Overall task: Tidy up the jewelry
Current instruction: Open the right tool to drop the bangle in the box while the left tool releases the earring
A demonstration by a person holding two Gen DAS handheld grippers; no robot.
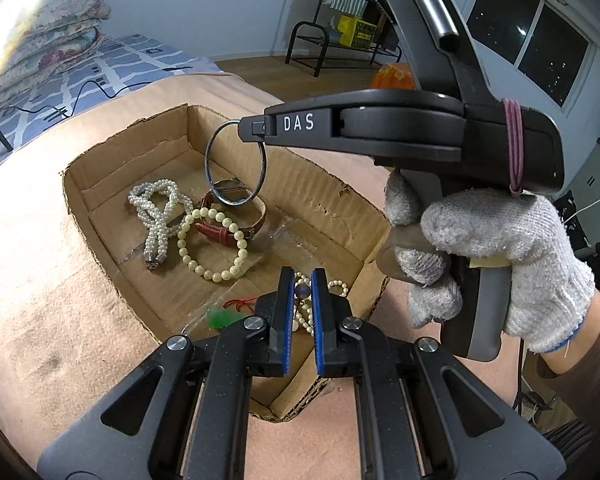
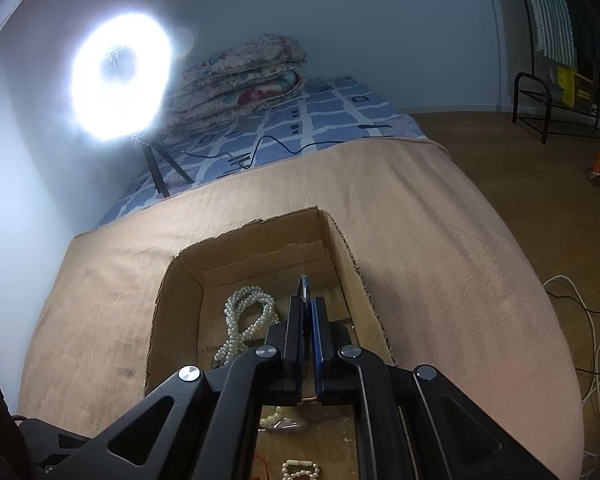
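Right gripper (image 1: 252, 126) is clamped on a metal bangle (image 1: 236, 162), hanging above the cardboard box (image 1: 340, 204) (over the watch (image 1: 236, 216)). Left gripper (image 1: 302, 300) is empty, slightly parted. Step: depositing; next move likely lowering, then releasing.

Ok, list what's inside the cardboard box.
Inside the brown cardboard box: white pearl rope necklace, cream bead bracelet, brown leather watch, green pendant. More beads are partly hidden behind the left hand-held gripper.

Right tool (image 1: 252, 126) pinched closed, gripped by a gloved hand (image 1: 496, 264) — left tool (image 1: 302, 304) slightly parted.
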